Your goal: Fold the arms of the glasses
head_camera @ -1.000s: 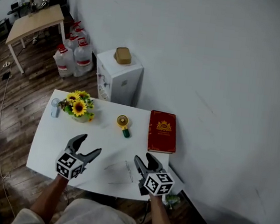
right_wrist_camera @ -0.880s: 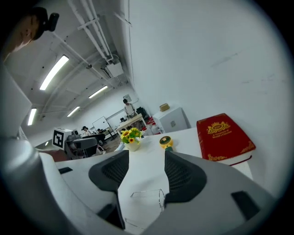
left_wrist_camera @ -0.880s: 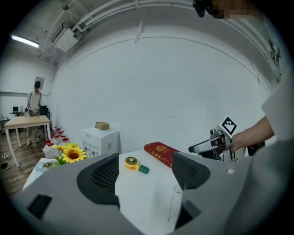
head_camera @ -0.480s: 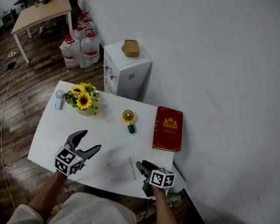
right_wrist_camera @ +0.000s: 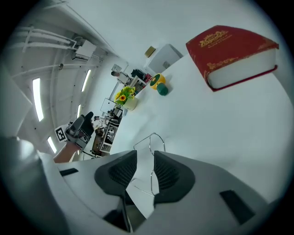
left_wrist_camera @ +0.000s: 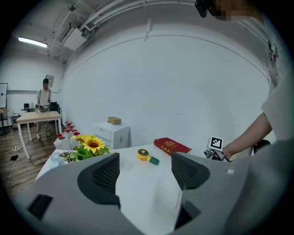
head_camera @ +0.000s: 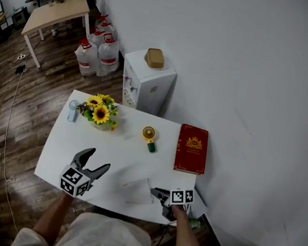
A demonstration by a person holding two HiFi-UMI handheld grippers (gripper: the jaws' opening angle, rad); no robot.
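The thin wire-rimmed glasses (head_camera: 137,189) lie on the white table (head_camera: 61,153) near its front edge, arms spread. My right gripper (head_camera: 157,193) is low at their right side. In the right gripper view one arm (right_wrist_camera: 151,170) of the glasses (right_wrist_camera: 148,139) runs between my right gripper's (right_wrist_camera: 145,156) jaws. These jaws have just been closing; a narrow gap still shows on both sides of the wire. My left gripper (head_camera: 98,160) hovers left of the glasses, open and empty; its own view shows its jaws (left_wrist_camera: 144,166) wide apart above the tabletop.
A red book (head_camera: 191,148) lies at the table's right edge. A yellow and green gadget (head_camera: 149,135) sits mid-table, sunflowers (head_camera: 101,113) and a small glass (head_camera: 73,110) at the back left. Behind stand a white cabinet (head_camera: 147,85) and water bottles (head_camera: 98,57).
My right gripper has dropped to the tabletop, rolled, and its jaws have narrowed around the glasses' right arm. The left gripper has shifted slightly and stays open.
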